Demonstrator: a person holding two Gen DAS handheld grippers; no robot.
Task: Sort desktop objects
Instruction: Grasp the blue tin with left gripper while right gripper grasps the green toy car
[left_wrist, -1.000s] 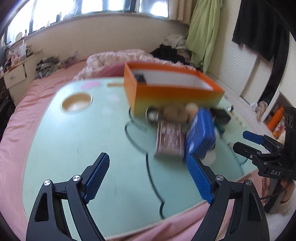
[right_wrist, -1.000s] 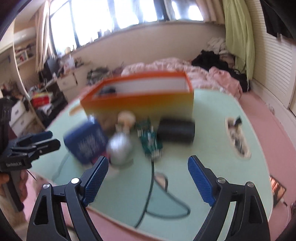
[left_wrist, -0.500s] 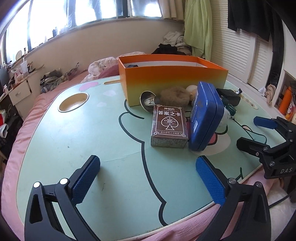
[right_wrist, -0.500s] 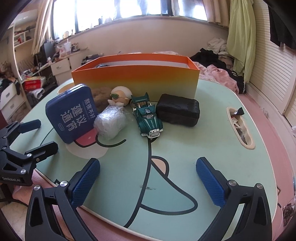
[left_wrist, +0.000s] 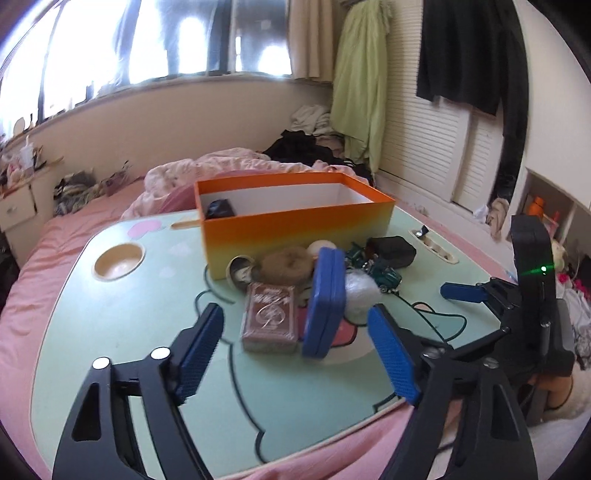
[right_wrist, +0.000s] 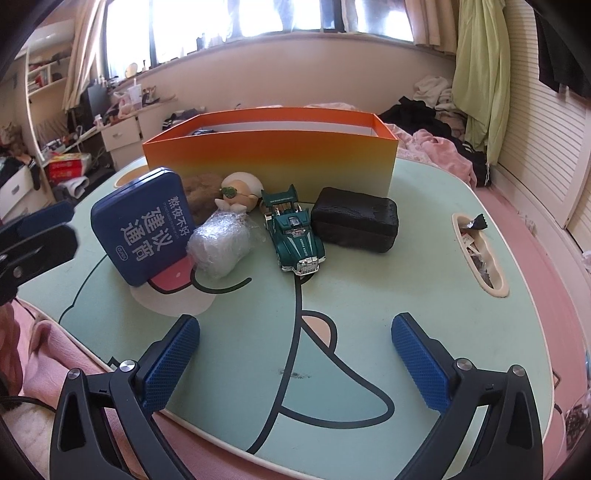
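Left gripper (left_wrist: 295, 343) lined up on the card box (left_wrist: 269, 320)
Jaws just narrowing, empty; the box lies ahead between them, long axis pointing away, blue tin (left_wrist: 325, 302) leaning alongside; right gripper (right_wrist: 295, 354) wide, empty, farther off

Mint-green counter (right_wrist: 424, 258) with cartoon print: orange box (right_wrist: 269, 162) at centre rear; before it, blue tin (right_wrist: 144, 229) tilted on edge, wrapped bundle (right_wrist: 218, 243), green toy car (right_wrist: 295, 236), black case (right_wrist: 354, 219), card box (left_wrist: 269, 317).
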